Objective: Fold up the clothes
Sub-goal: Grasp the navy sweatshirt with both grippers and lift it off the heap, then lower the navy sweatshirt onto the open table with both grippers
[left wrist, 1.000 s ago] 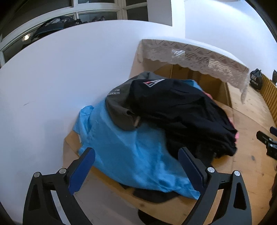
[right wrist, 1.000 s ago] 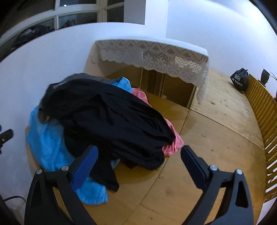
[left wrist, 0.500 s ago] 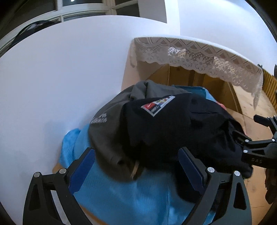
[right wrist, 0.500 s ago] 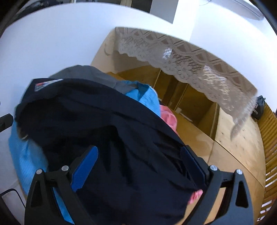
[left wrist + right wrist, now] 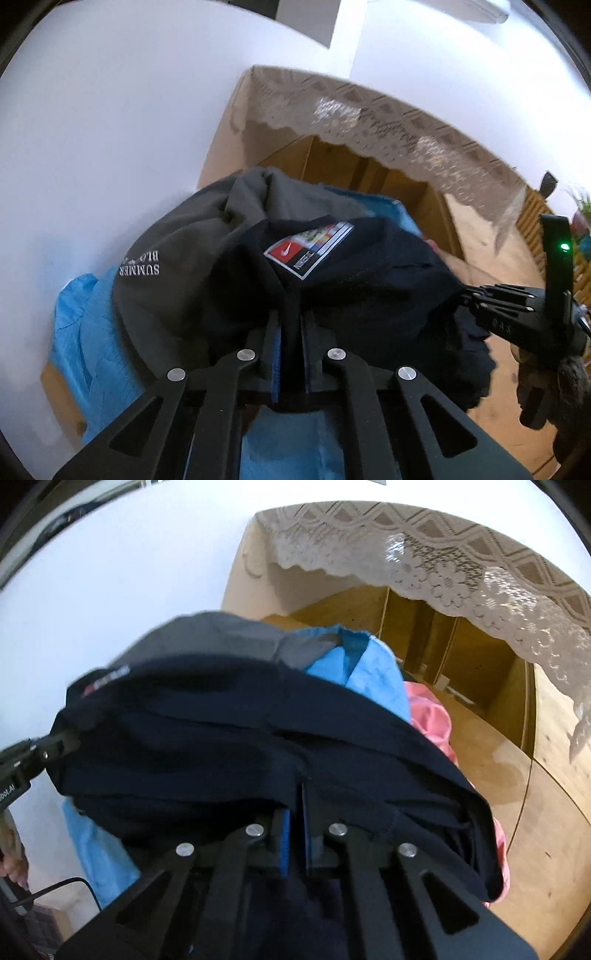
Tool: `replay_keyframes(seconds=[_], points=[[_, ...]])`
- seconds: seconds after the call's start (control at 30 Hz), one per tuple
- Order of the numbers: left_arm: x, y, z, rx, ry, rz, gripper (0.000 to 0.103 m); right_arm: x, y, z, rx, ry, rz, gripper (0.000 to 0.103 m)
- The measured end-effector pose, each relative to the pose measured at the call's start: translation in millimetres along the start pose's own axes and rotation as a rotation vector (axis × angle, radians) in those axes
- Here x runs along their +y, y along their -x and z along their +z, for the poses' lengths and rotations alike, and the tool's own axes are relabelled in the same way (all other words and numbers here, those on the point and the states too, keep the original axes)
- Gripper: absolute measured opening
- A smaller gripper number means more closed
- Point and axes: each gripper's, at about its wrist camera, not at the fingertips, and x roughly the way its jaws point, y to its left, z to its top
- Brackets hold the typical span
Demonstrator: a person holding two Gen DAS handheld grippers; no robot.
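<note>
The left gripper [image 5: 291,325] has its jaws pressed together on a fold of the navy shirt [image 5: 369,291], just below the shirt's colourful label [image 5: 308,249]. The right gripper [image 5: 295,812] is likewise pinched on a fold of the same navy shirt [image 5: 221,746], farther along its near edge; in the left view it shows at the right side [image 5: 517,314], touching the cloth, with a person's hand [image 5: 546,384] behind it. The navy shirt lies on top of a pile on the wooden floor [image 5: 535,830]. Under it on the left is a grey shirt [image 5: 184,266] with white lettering, and beneath both a blue garment [image 5: 88,332] spreads toward the white wall [image 5: 92,147], touching or nearly touching it. A pink garment [image 5: 432,716] pokes out on the right side of the pile, under the navy hem. Behind the pile stands a wooden shelf unit [image 5: 461,657] with a lace cloth [image 5: 443,561] hanging over its top edge. The wall hems the pile in closely on the left; the bare floor to the right of the pile is open. A black cable [image 5: 55,890] lies by the wall at the lower left of the right view.
</note>
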Motion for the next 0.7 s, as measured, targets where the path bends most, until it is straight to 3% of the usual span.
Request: replay_keyframes(seconds=[0.33, 0.57, 0.7], points=[[-81, 102, 36, -0.117, -0.169, -0.101, 0.007, -41, 124, -5, -0.164, -0.067, -0.006, 0.002], [-213, 188, 70, -0.241, -0.361, -0.213, 0.007, -100, 303, -22, -0.404, -0.112, -0.091, 0.002], [-302, 236, 84, -0.295, -0.460, -0.333, 0.007, -138, 416, -52, -0.534, -0.118, -0.235, 0.002]])
